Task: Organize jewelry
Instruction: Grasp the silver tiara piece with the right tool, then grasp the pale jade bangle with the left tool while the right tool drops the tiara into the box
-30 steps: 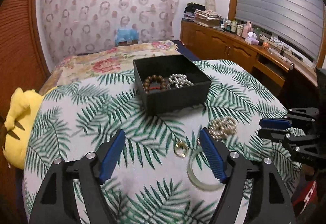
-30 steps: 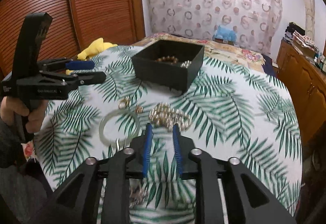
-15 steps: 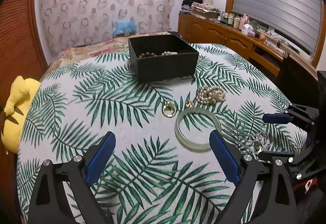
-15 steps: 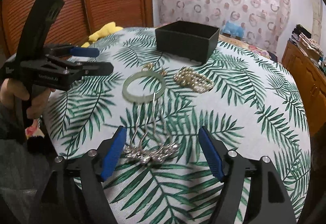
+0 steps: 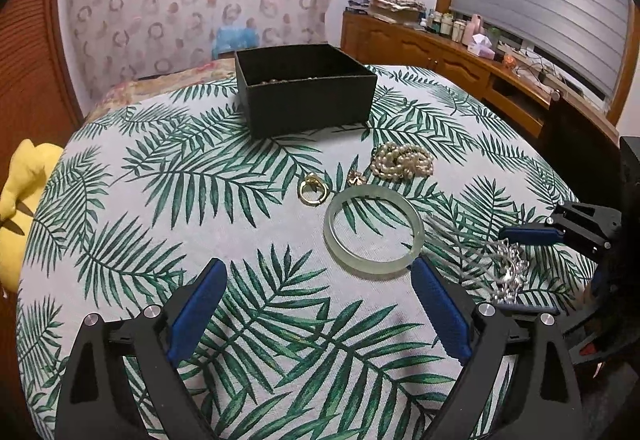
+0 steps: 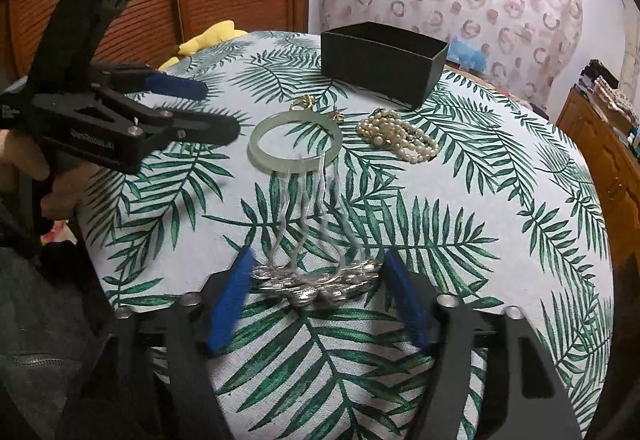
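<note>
The right gripper (image 6: 316, 300), jaws open and just closing in, straddles the silver hair comb (image 6: 316, 282). The left gripper (image 5: 318, 310) gapes wide over the cloth, with the jade bangle (image 5: 374, 230) at its one o'clock.

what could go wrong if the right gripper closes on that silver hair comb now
The right gripper has just been closing, its jaws astride the silver comb's ornate top without clamping it yet. That top looks lumpy and shiny, so the pads might slip or tilt it. The comb's long prongs reach the jade bangle, so lifting could drag or knock the bangle. The box is across the cloth; a loose grip might drop the comb on the way.
</note>
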